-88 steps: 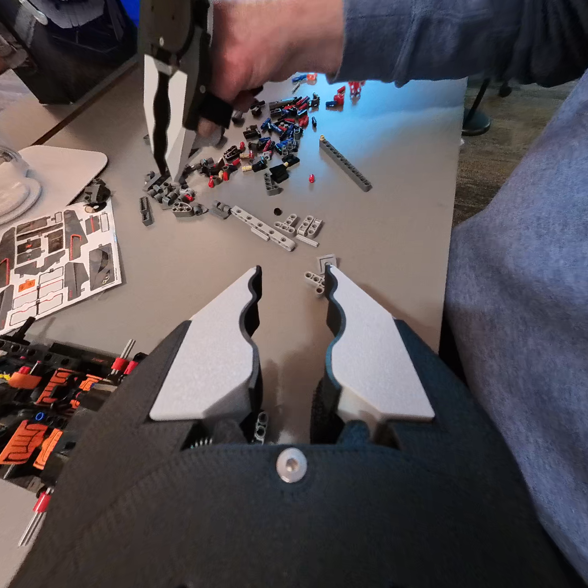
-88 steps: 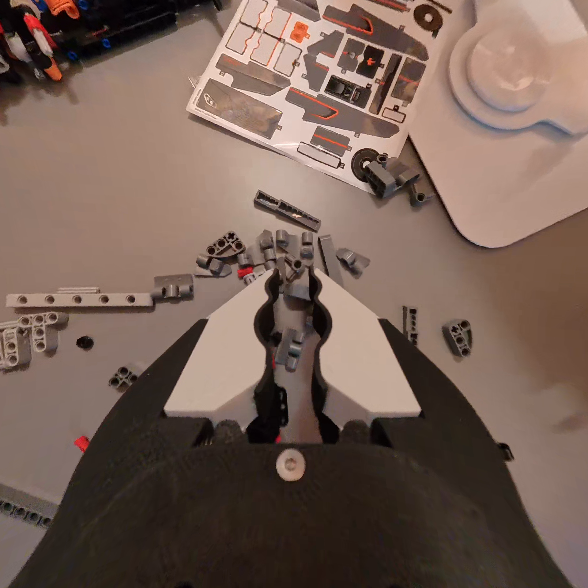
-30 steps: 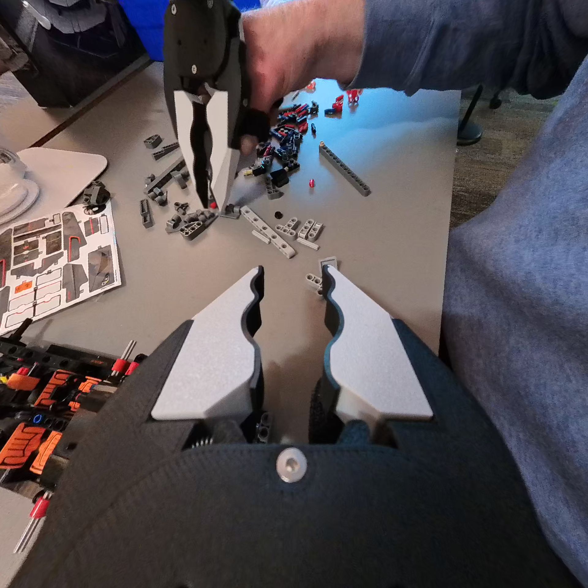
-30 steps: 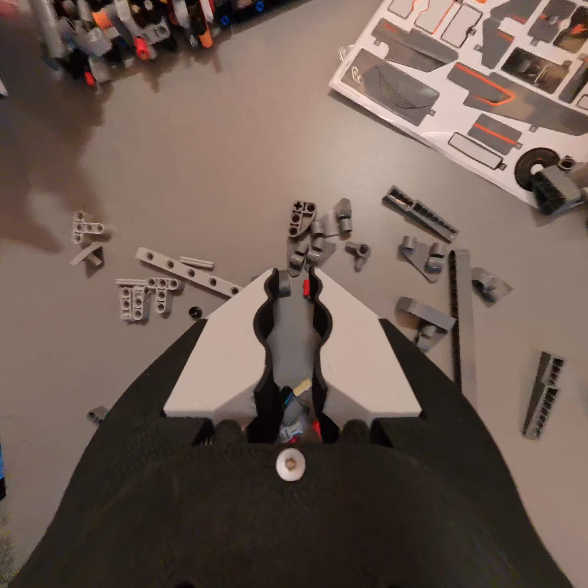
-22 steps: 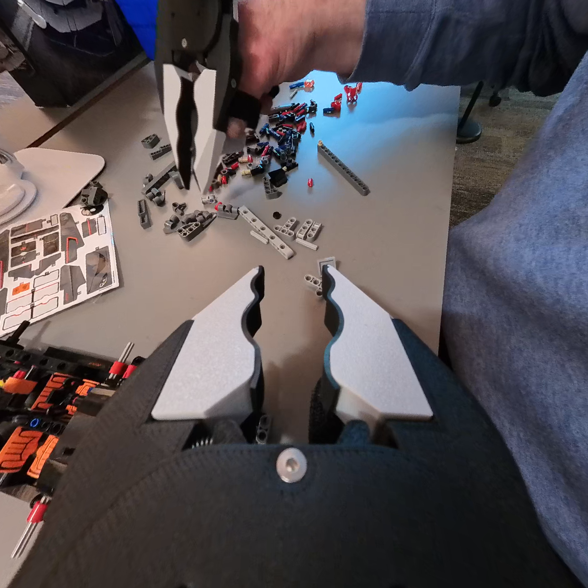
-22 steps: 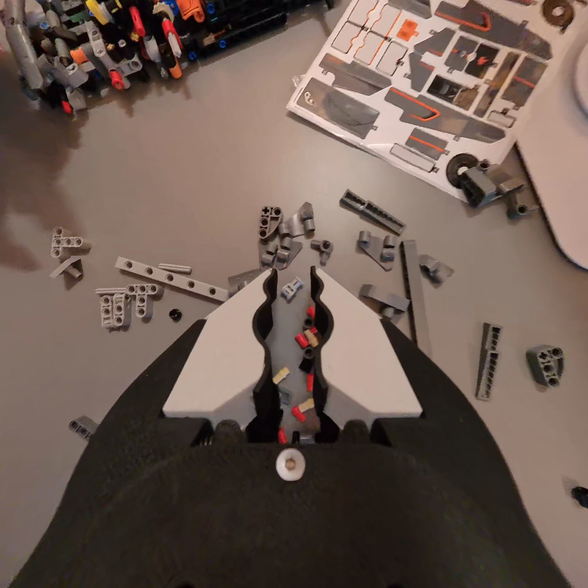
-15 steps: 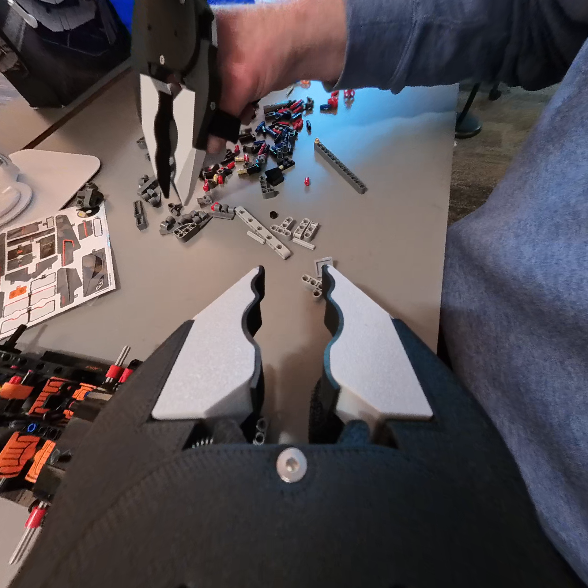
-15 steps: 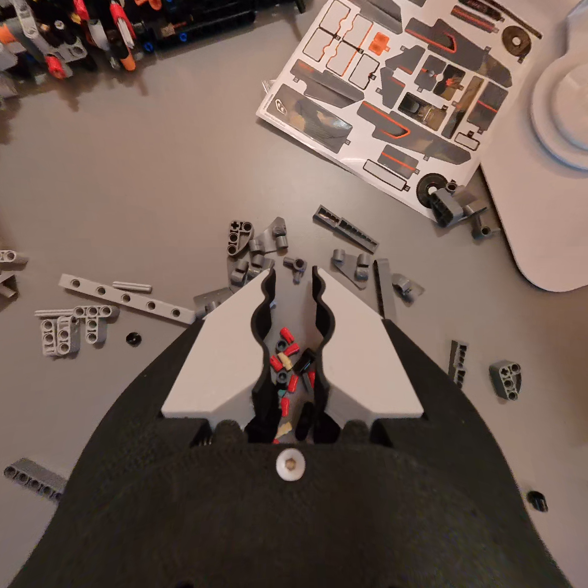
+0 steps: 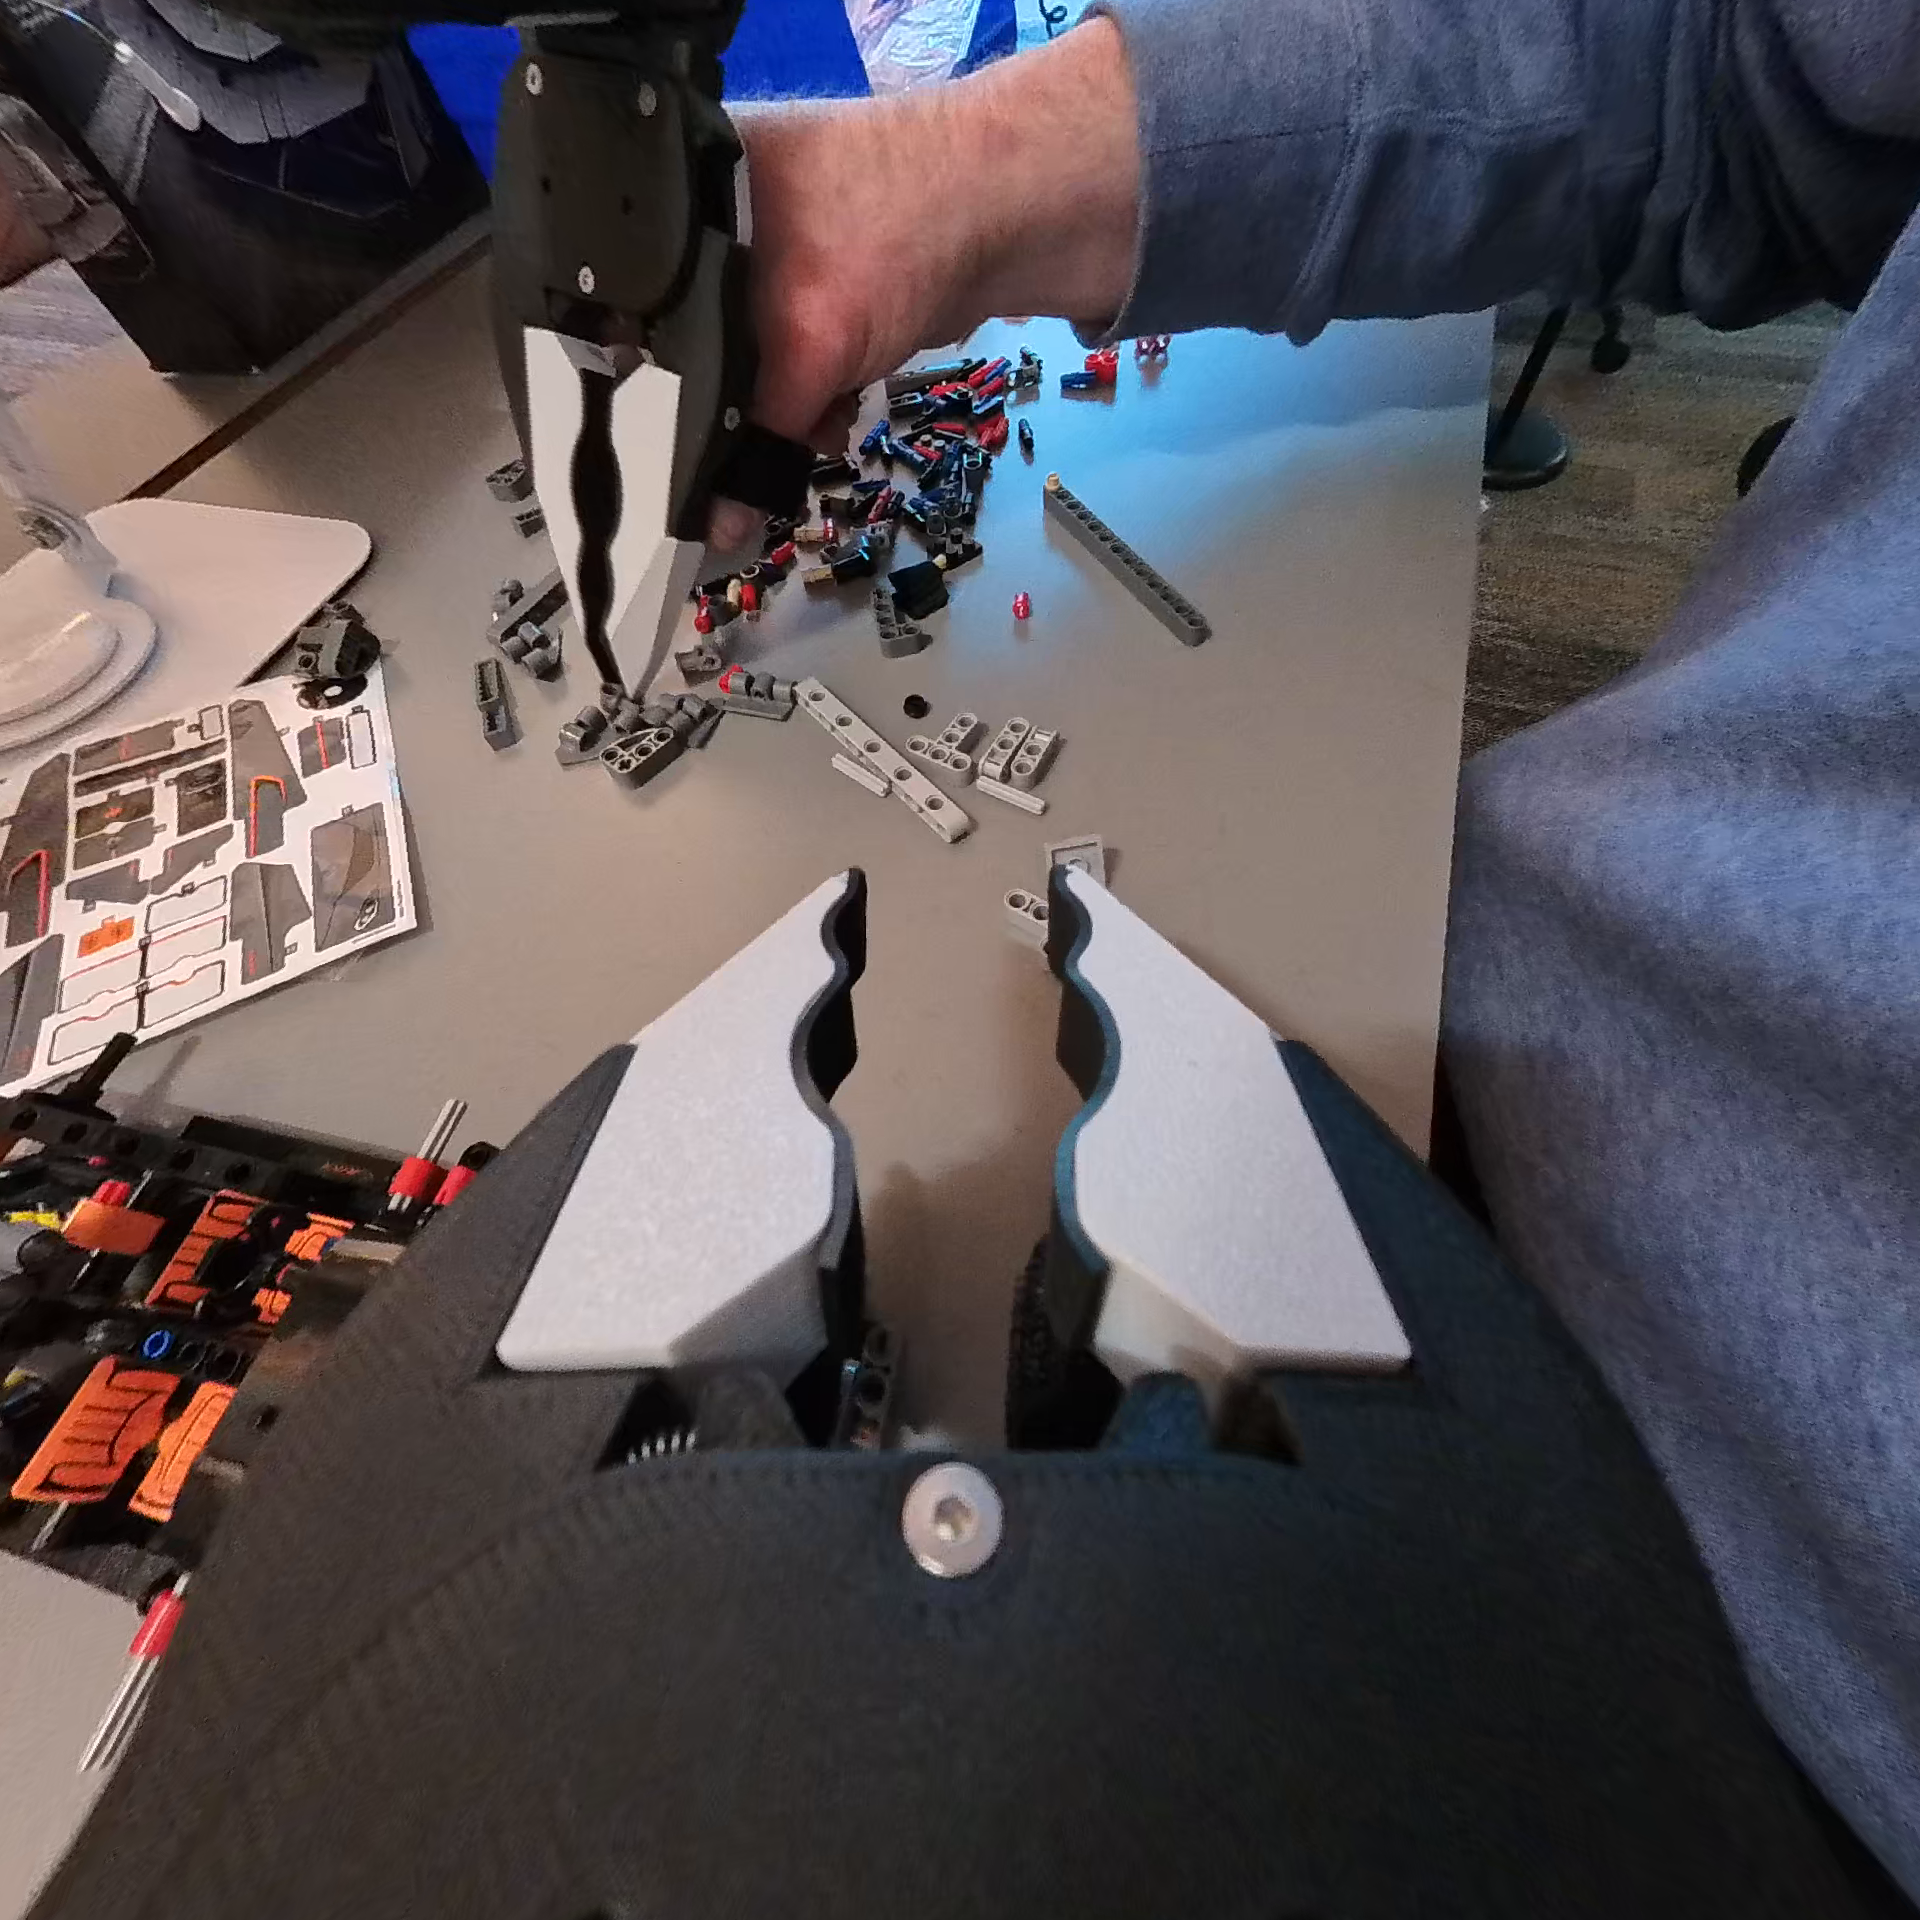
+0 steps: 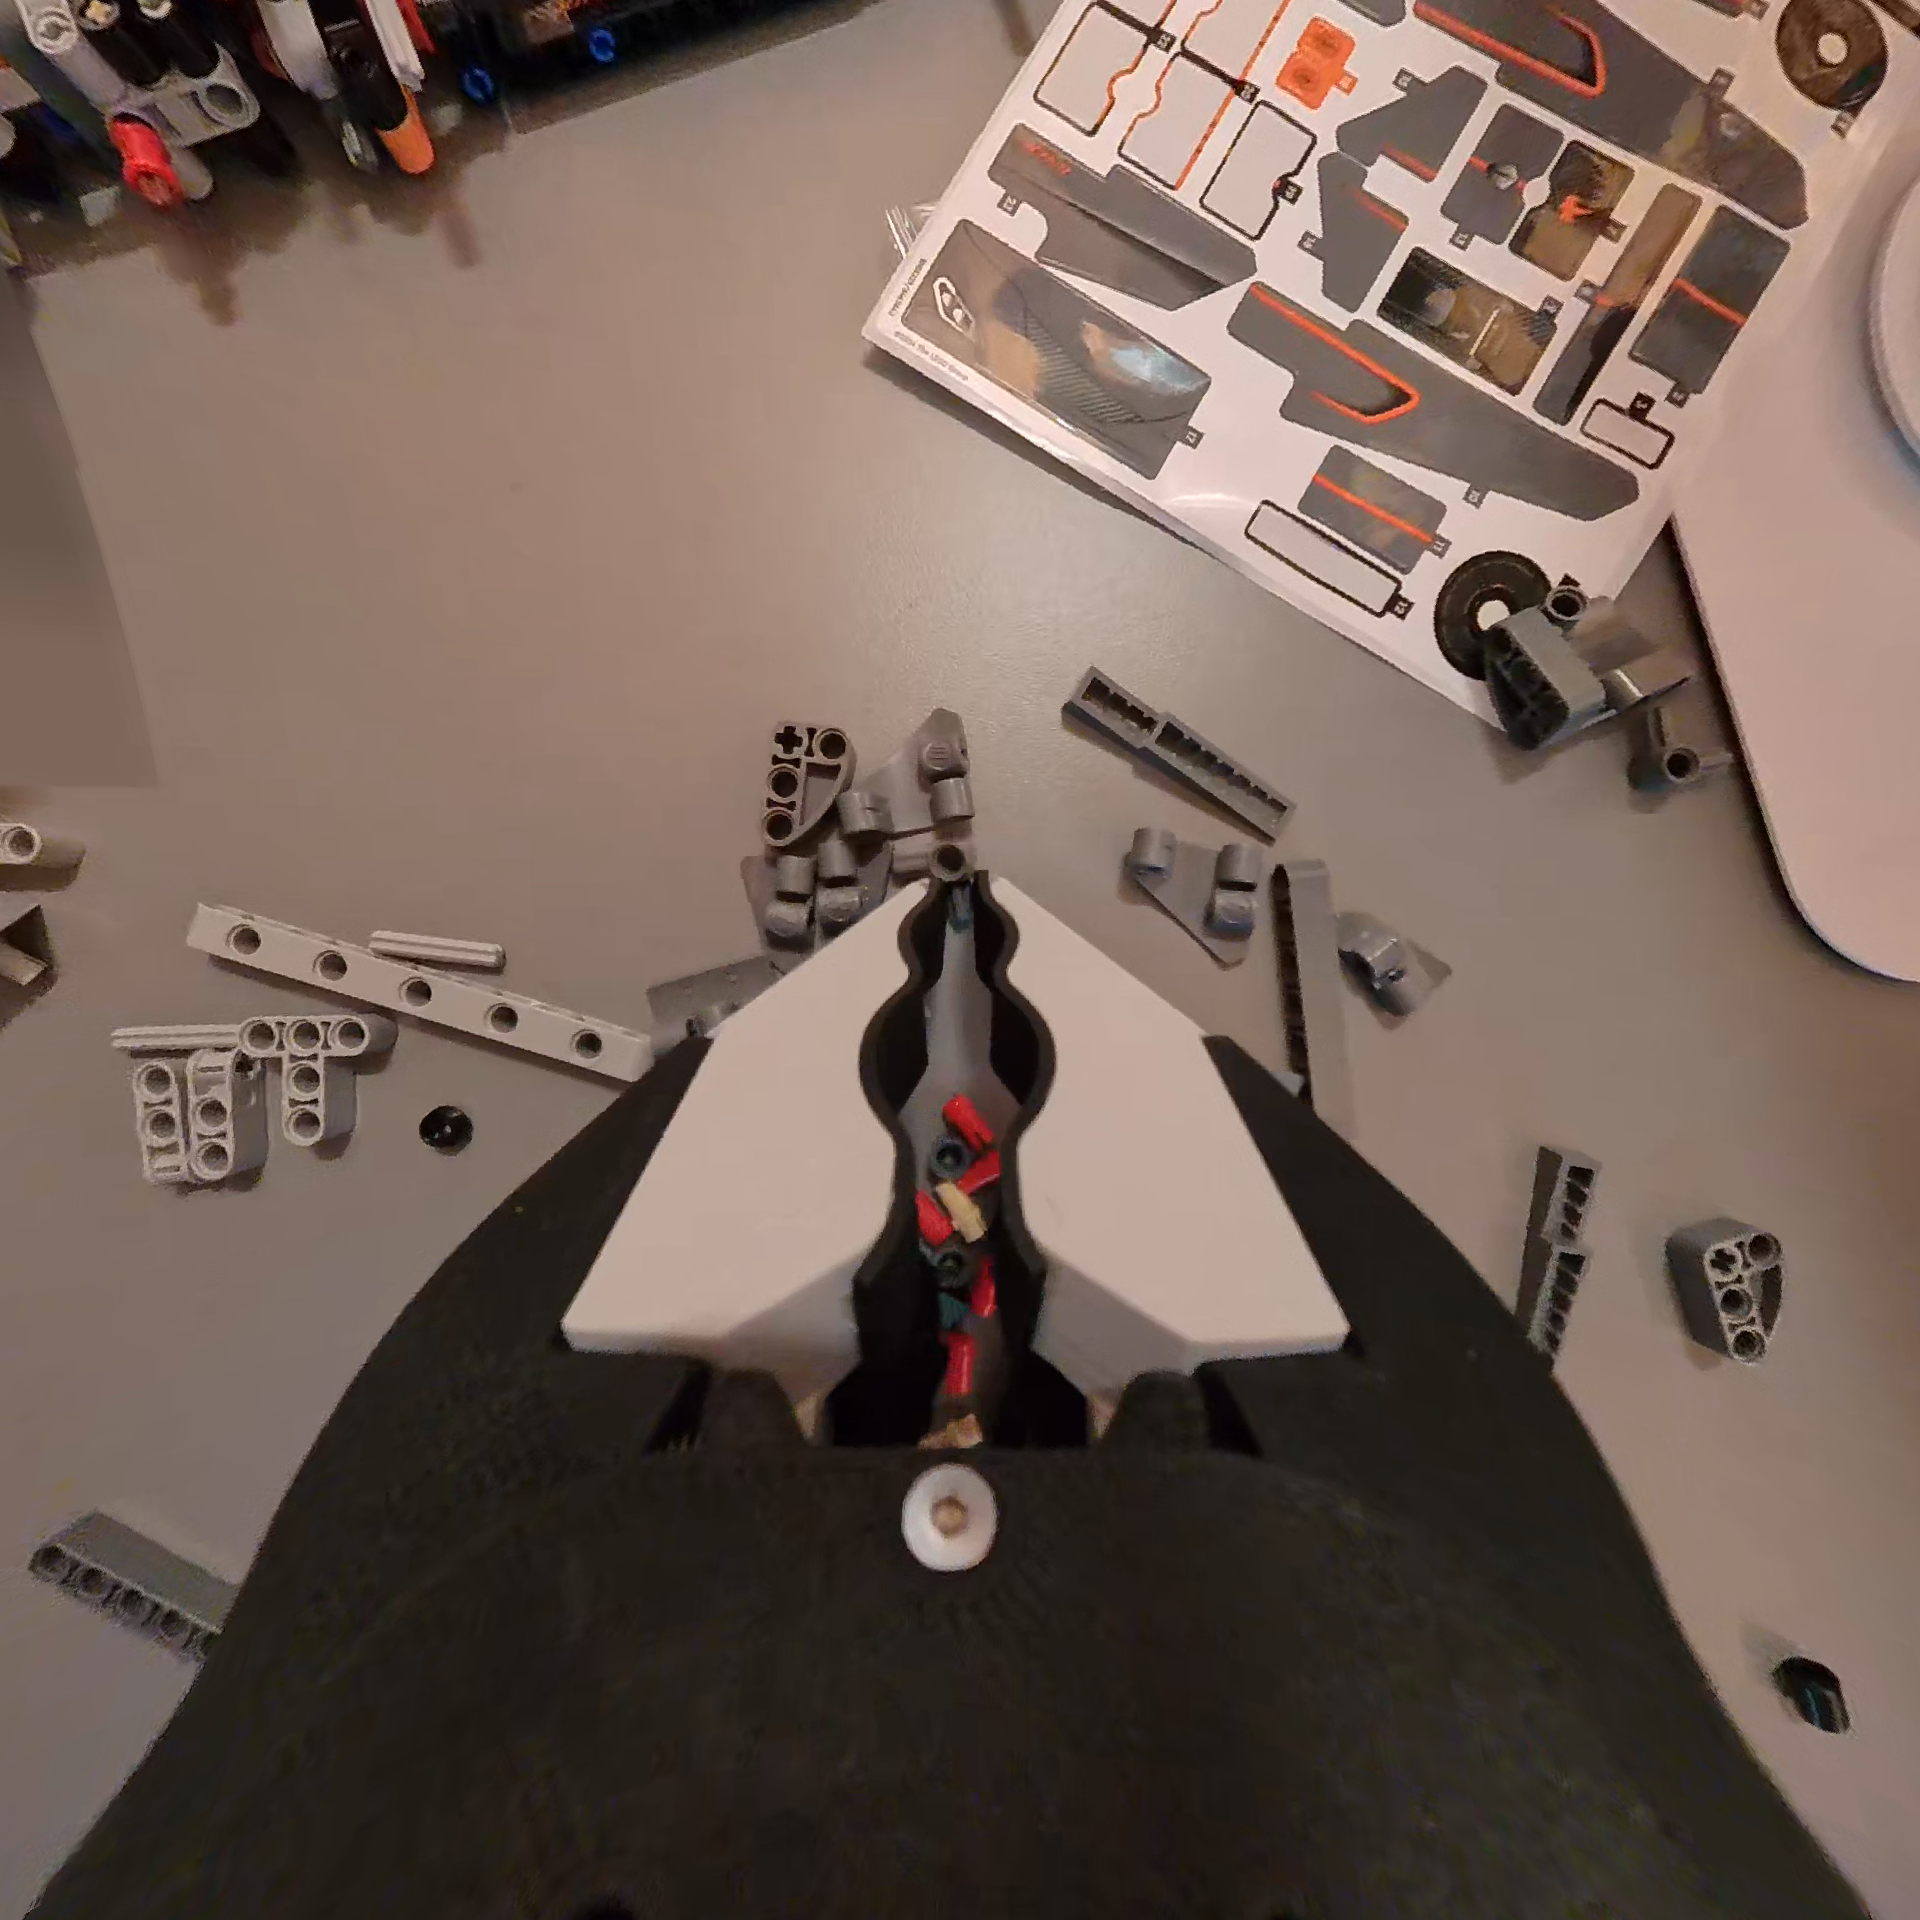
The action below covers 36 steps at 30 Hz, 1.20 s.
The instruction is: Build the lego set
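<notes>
My left gripper [image 9: 956, 888] is open and empty, low over the grey table [image 9: 644, 935], with a small light grey piece [image 9: 1027, 910] by its right fingertip. My right gripper [image 10: 958, 896] is held tip-down at a cluster of dark grey pieces [image 10: 831, 831], its jaws closed to a narrow slit on a small grey connector [image 10: 951, 860]. In the left wrist view the right gripper [image 9: 615, 673] touches that same cluster [image 9: 639, 732]. A partly built black and orange model [image 9: 156, 1299] lies at the lower left and also shows in the right wrist view [image 10: 260, 73].
A sticker sheet [image 10: 1351, 312] and a white stand base [image 10: 1818, 727] lie beyond the cluster. A light grey holed beam [image 10: 416, 987], a long grey beam [image 9: 1127, 566] and a mixed heap of red, blue and black pins [image 9: 914, 468] lie around. The table edge [image 9: 1455, 831] and a blue sleeve [image 9: 1714, 1039] are at the right. The left gripper's tips are roughly 20 cm from the right gripper's. The long grey beam [image 9: 1127, 566] is about 20 cm from both grippers' fingertips.
The right gripper swept over the loose pieces, came down onto the dark grey cluster and closed its fingers from a wider gap to a slit. The left gripper stayed still and open.
</notes>
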{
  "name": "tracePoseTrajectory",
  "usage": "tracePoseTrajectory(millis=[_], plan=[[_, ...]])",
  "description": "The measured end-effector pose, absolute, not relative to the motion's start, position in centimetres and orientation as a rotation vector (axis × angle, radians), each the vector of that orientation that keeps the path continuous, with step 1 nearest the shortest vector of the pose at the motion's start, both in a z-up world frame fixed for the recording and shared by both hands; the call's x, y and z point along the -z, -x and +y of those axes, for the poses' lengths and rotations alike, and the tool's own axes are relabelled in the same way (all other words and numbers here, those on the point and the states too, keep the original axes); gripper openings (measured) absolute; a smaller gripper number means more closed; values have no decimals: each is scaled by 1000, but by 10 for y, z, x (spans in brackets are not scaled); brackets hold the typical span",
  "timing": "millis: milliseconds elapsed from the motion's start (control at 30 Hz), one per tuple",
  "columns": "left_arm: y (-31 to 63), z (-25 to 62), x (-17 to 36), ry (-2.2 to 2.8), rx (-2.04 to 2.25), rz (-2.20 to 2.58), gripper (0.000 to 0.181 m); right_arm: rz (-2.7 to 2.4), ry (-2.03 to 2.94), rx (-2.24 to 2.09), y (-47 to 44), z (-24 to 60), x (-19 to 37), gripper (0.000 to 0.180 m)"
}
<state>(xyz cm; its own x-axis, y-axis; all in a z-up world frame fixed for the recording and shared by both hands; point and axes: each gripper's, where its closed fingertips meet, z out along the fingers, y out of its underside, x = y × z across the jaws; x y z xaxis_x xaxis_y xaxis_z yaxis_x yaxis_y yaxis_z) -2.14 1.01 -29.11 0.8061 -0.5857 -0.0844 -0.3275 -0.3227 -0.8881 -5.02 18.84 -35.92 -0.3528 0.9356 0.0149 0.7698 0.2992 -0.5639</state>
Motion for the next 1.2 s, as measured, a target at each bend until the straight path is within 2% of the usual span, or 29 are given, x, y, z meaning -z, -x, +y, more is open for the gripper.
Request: tracePoseTrajectory(millis=[33, 500, 800, 933, 1067, 1200], plan=[[22, 10, 291, 1935, 308, 684, 33, -2231, 1536, -679, 50, 188, 359, 2], [22, 9, 289, 1926, 324, 681, 33, -2267, 1444, -771, 43, 131, 339, 2], [16, 9, 290, 1933, 329, 693, 32, -2283, 1376, -596, 41, 99, 359, 5], [11, 10, 292, 1941, 334, 701, 32, -2241, 1375, -555, 36, 103, 352, 17], [7, 10, 294, 1954, 329, 711, 32, -2152, 1388, -588, 15, 110, 328, 18], [3, 12, 294, 1961, 336, 714, 32, -1971, 1523, -575, -29, 154, 307, 14]])
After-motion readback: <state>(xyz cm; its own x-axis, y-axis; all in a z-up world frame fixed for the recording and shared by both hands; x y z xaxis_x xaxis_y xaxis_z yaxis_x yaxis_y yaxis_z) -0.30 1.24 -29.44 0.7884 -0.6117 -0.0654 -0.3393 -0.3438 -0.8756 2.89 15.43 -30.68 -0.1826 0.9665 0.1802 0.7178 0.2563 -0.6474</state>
